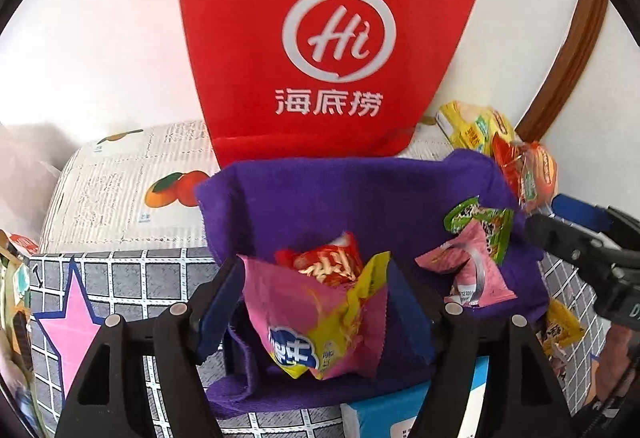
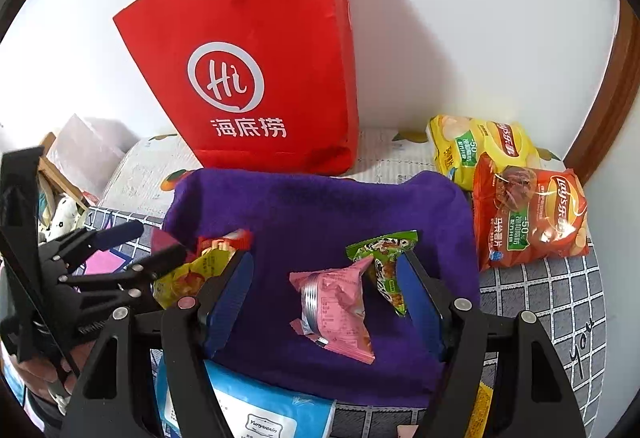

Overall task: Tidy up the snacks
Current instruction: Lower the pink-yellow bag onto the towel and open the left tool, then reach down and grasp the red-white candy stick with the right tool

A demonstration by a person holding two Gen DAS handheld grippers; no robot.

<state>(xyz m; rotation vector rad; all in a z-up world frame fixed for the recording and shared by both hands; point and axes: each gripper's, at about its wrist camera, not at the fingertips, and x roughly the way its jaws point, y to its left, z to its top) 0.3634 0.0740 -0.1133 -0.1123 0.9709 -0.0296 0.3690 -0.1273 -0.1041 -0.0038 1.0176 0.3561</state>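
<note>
A purple cloth (image 1: pixel 340 198) (image 2: pixel 320 206) lies on the table with small snack packets on it. My left gripper (image 1: pixel 312 278) stands open around a pink-and-yellow packet (image 1: pixel 316 322); its blue pads sit just beside the packet's edges. A red packet (image 1: pixel 328 266) pokes up behind it. My right gripper (image 2: pixel 324 262) is open over a pink packet (image 2: pixel 336 310), which lies loose between its fingers. A green packet (image 2: pixel 384 266) leans by the right pad. In the right wrist view, the left gripper (image 2: pixel 158 240) shows at the left edge.
A red paper bag (image 2: pixel 248 86) stands against the wall behind the cloth. Yellow (image 2: pixel 480 146) and orange (image 2: pixel 528 214) chip bags lie at the back right. A blue-and-white pack (image 2: pixel 256 410) sits at the near edge of the grid-patterned table cover (image 2: pixel 560 298).
</note>
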